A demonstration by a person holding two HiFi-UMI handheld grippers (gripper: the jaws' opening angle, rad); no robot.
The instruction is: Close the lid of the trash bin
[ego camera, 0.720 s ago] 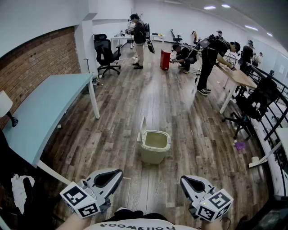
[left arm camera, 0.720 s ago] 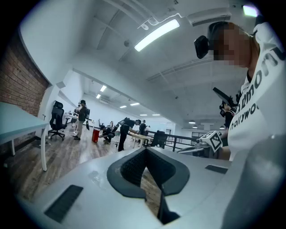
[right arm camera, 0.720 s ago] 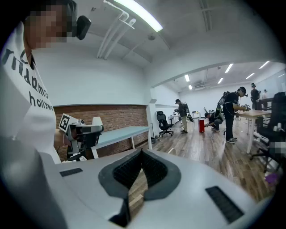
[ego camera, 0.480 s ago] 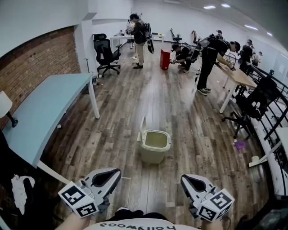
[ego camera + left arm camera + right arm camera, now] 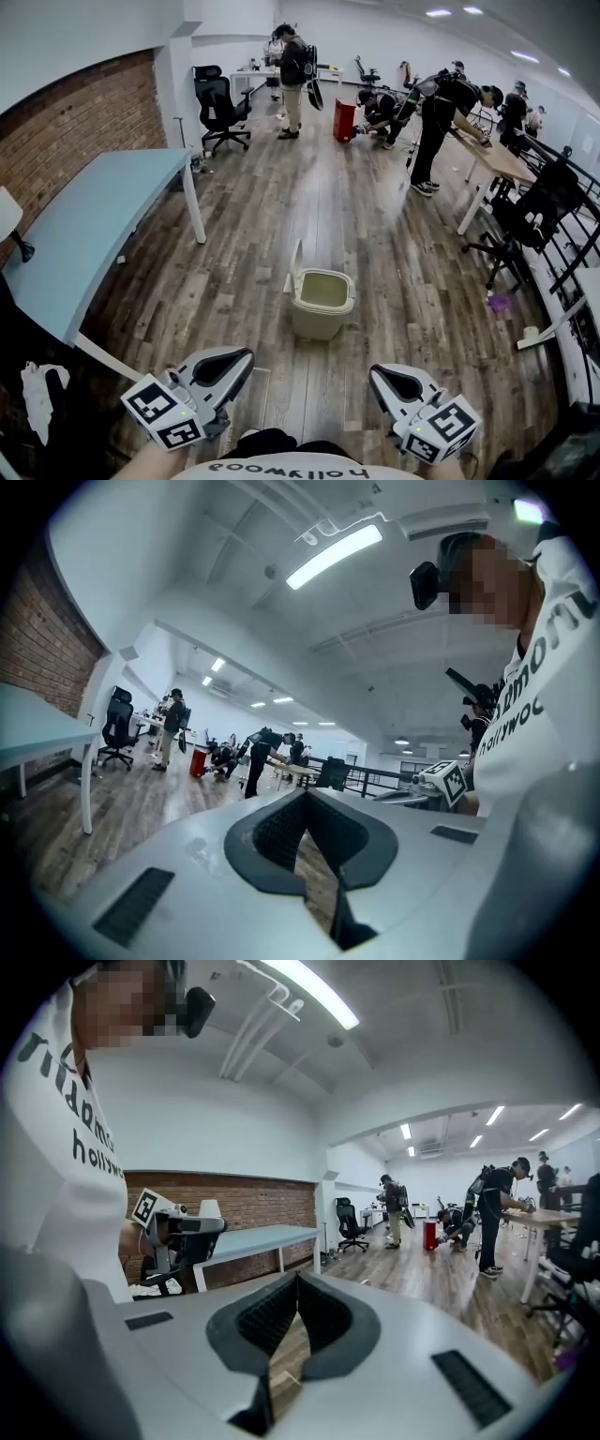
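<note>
One boxy beige trash bin [image 5: 321, 309] is seen on the plank floor [image 5: 394, 253], flat lid [image 5: 296, 265] stood upright. Both tools are held back, closed and empty: left gripper [image 5: 242, 358], right gripper [image 5: 379, 374].

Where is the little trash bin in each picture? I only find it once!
Head view: the trash bin stands on the floor in the middle, with its lid up on its left side.
Left gripper view: not in it.
Right gripper view: not in it.
Shared landmark: the red container far down the room, also seen in the left gripper view and the right gripper view.
</note>
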